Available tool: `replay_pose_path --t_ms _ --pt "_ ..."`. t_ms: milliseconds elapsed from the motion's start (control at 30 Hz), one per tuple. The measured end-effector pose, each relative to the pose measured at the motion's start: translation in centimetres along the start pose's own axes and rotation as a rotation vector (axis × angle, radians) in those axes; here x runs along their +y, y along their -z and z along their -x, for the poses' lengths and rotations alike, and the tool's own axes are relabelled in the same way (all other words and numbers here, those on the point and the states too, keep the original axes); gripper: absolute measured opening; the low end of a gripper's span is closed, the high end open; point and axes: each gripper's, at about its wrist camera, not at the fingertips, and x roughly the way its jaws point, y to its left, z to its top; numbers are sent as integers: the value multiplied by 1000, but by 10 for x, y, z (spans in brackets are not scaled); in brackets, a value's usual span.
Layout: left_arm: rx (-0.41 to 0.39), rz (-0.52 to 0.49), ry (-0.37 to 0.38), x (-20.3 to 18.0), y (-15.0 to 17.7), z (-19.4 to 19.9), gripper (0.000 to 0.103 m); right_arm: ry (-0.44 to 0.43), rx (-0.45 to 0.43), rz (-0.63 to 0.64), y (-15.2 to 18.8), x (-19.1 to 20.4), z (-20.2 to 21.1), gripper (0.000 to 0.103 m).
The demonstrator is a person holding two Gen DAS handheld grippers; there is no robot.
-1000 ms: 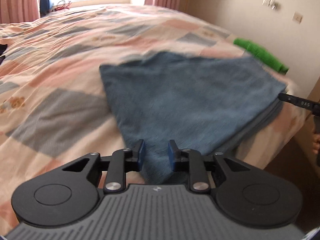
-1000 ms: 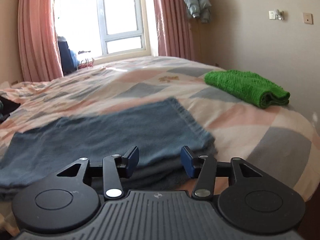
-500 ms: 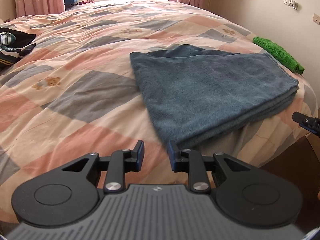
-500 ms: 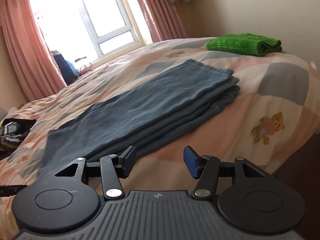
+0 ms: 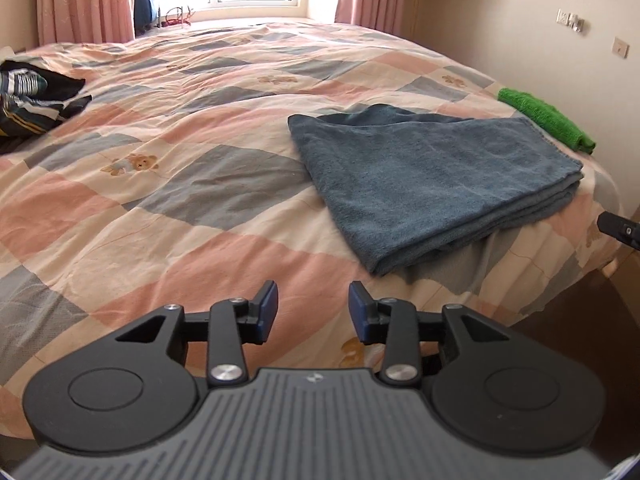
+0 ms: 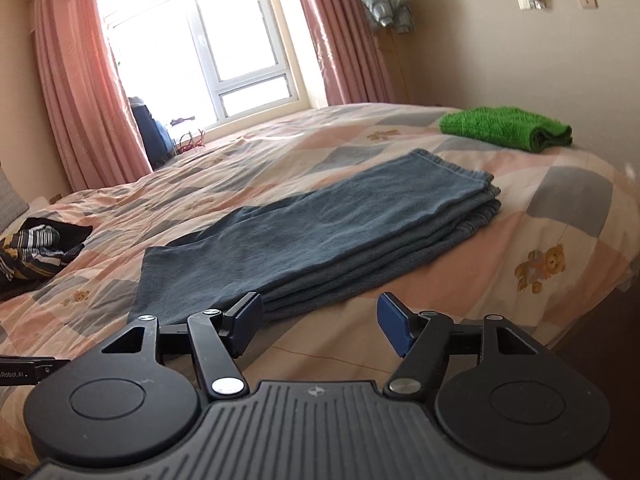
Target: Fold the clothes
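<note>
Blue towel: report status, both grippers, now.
Left gripper open, empty. Right gripper open, empty, short of the blue towel. Towel folded flat on the bed. Nothing in the way.

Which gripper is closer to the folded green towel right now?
Right, as far as I can judge. The right gripper is at the bed's foot on the green towel's side, blue towel between. The left gripper sits further over; there the green towel is far right.
</note>
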Motion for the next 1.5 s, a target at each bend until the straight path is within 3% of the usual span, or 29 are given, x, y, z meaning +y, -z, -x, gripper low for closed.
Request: replay_pose_path --t_ms 267,400,633,867,933,1000,1067,1367,1467,1500 --pt "62 127 189 49 -29 -24 34 -4 -22 264 19 66 9 74" --pt "97 162 275 63 -52 -48 35 -29 -7 523 48 117 -8 74" --pt "156 191 346 73 -86 -95 38 -18 -111 974 97 193 -46 79" --pt "195 235 406 81 -106 -133 41 -9 -132 1117 125 221 -96 78" --pt "203 252 424 83 -108 -143 42 69 -174 1140 135 224 -109 80" --pt "209 268 441 84 -111 -151 43 201 -254 1167 144 225 -119 84" --pt "212 297 449 86 -116 -162 44 223 -247 1137 141 221 -127 84" --pt "193 436 503 92 -133 -209 43 160 -252 1175 137 223 -148 63" --pt "187 455 502 91 -134 -213 30 141 -230 1173 133 221 -157 59" --pt "182 454 489 90 -135 -212 20 134 -222 1172 132 220 -160 50"
